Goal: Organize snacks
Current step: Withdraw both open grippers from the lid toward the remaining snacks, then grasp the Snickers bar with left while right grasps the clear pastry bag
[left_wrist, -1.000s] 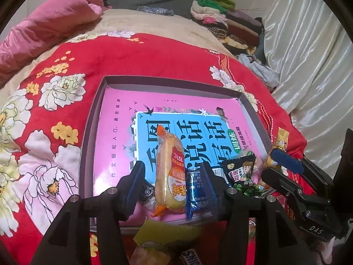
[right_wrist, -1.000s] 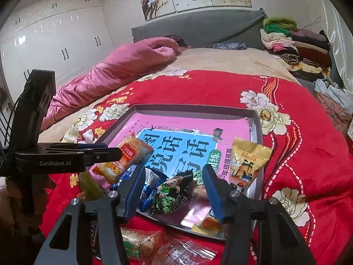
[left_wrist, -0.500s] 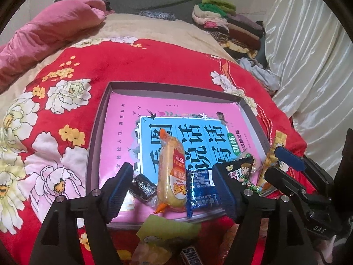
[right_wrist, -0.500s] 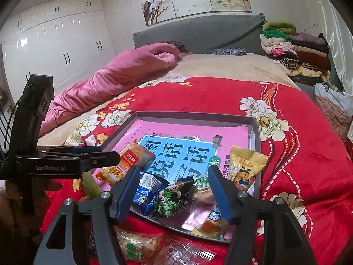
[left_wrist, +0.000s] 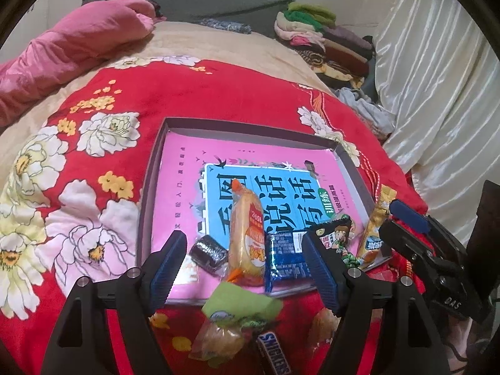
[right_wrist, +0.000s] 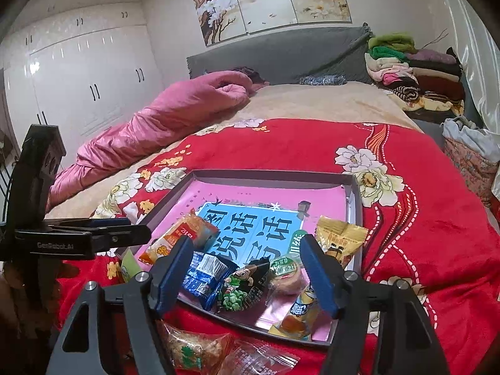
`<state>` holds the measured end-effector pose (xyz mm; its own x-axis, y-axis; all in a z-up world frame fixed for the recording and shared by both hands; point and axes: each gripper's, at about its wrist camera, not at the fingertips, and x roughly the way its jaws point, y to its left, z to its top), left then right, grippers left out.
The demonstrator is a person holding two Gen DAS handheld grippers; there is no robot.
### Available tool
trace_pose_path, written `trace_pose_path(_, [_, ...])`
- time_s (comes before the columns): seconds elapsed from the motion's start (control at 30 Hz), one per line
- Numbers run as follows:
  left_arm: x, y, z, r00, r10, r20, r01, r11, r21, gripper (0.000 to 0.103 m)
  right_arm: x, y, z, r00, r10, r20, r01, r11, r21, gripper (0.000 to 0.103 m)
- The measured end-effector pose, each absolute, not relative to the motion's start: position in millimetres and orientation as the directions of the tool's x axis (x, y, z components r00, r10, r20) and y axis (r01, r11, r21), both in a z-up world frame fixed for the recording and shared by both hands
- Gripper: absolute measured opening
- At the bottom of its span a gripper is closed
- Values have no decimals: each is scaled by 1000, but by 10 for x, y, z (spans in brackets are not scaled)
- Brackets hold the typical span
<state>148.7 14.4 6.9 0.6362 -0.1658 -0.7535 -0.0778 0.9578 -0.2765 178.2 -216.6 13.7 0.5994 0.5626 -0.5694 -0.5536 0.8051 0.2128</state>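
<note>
Since a second ago both sets of jaws have been opening. The left gripper [left_wrist: 243, 268] then stood narrow about the orange cake packet [left_wrist: 247, 237] and the blue wafer packet [left_wrist: 286, 257]; now its jaws stand wide, pads clear of both. The right gripper [right_wrist: 247, 273] has likewise spread, with the black-and-green pea packet [right_wrist: 243, 287] and a round green-topped cake [right_wrist: 286, 273] lying loose between its jaws. Neither holds anything.

The snacks lie in the near end of a grey shallow box [left_wrist: 150, 187] lined with a pink and blue book cover, set on a red flowered blanket [left_wrist: 218, 93]. A dark round sweet [left_wrist: 208, 252] lies beside the orange packet.

More packets outside the box are cut off by the bottom edge; one chocolate bar [left_wrist: 275, 354] shows part of its label.
</note>
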Motion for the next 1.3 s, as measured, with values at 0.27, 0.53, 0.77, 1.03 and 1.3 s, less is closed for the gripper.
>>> trace_pose_path(0.27, [1352,212,94,636,-154,-756,-84,960,-266,78,1767,-2180,163,606,563,-562,-555,805,209,71])
trace_pose_path(0.53, [1285,268,168,649,-143,-748,-95,959,-265,78,1735,-2204,206,617,566,-547,-556,805,206,71])
trace_pose_path(0.77, [1205,229,184,646,-136,-751,-89,964,-250,78,1668,-2265,239,627,565,-537,-553,808,204,71])
trace_pose_path(1.03, [1106,152,212,645,-119,-755,-77,973,-219,78,1589,-2351,269,637,562,-528,-542,813,213,72])
trace_pose_path(1.3, [1024,12,213,635,-122,-763,-63,976,-209,78,1469,-2423,289,642,557,-527,-535,818,213,73])
